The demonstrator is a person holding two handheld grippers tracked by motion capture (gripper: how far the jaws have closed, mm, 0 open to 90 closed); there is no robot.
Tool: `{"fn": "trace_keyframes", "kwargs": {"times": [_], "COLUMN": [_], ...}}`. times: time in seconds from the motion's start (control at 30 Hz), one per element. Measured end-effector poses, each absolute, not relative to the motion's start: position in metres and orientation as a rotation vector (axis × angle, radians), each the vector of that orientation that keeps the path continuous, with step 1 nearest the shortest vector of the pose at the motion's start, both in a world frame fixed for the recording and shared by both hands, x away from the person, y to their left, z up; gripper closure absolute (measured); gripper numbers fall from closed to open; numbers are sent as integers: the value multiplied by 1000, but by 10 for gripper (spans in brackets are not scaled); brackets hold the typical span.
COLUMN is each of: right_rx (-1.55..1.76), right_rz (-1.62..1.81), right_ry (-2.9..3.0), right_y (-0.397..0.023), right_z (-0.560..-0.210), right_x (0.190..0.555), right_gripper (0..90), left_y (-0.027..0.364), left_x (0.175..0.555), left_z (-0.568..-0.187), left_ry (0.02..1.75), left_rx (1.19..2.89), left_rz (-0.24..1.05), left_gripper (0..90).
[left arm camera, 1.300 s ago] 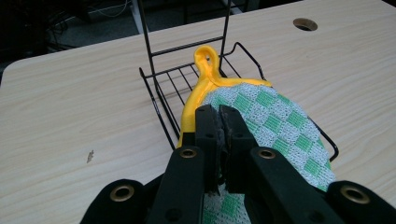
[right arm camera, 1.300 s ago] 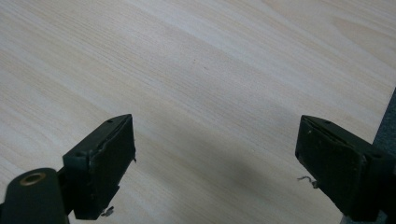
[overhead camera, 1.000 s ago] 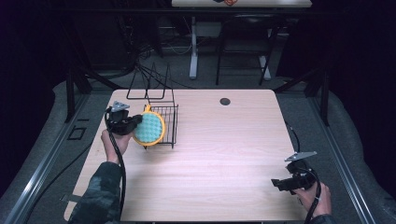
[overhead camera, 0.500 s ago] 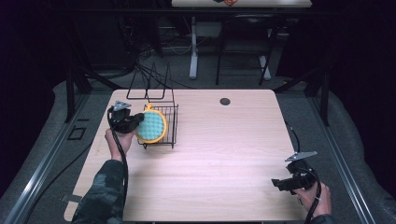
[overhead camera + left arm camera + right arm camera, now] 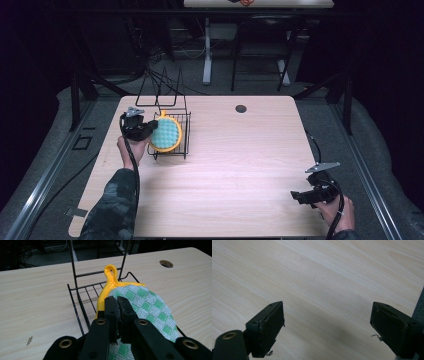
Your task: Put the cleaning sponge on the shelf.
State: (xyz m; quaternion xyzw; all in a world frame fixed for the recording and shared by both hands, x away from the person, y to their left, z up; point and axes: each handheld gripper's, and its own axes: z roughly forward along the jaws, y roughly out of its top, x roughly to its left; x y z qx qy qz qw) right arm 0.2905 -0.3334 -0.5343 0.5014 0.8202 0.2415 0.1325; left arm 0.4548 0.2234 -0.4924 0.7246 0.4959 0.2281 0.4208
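Observation:
A round pot holder [image 5: 167,135], green-and-white checked with a yellow rim and loop, stands on edge in the black wire rack [image 5: 186,134] at the table's left. My left gripper [image 5: 146,129] is shut on its left edge. In the left gripper view the jaws [image 5: 117,301] pinch the checked cloth [image 5: 150,305] just below the yellow loop, with the rack's wires [image 5: 77,302] beneath. My right gripper [image 5: 298,196] rests low near the table's front right corner, open. In the right gripper view its pads [image 5: 270,325] stand far apart over bare wood, nothing between them [image 5: 327,322].
The wooden table [image 5: 240,165] has a round cable hole [image 5: 241,108] near its far edge. The rack's tall wire back [image 5: 160,87] rises behind the pot holder. Dark floor, table legs and cables lie beyond the table.
My left gripper has carried the pot holder slightly right and farther into the wire rack. The right gripper has not moved.

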Motion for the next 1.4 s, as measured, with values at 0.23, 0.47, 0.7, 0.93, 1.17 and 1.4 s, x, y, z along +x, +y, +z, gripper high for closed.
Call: {"fn": "trace_keyframes", "kwargs": {"times": [0.23, 0.47, 0.7, 0.93, 1.17, 1.4], "right_rx": [1456, 1452, 1451, 1454, 1455, 1453], "right_rz": [695, 692, 683, 692, 684, 686], "right_ry": [2379, 2381, 2381, 2377, 2382, 2377], "right_y": [-334, -333, -334, -332, -333, -333], "right_z": [-535, -535, -534, -535, -536, -534], "right_x": [291, 291, 291, 291, 292, 292], "right_gripper": [114, 116, 117, 117, 118, 117], "left_y": [222, 221, 221, 220, 219, 211], "left_x": [457, 459, 460, 461, 464, 470], "left_z": [-496, -500, -504, -507, -510, -515], "left_ry": [1248, 1256, 1259, 1268, 1269, 1259], "left_rx": [1798, 1781, 1763, 1752, 1753, 1798], "left_rz": [559, 575, 562, 552, 544, 538], "left_gripper": [870, 870, 870, 870, 869, 868]}}
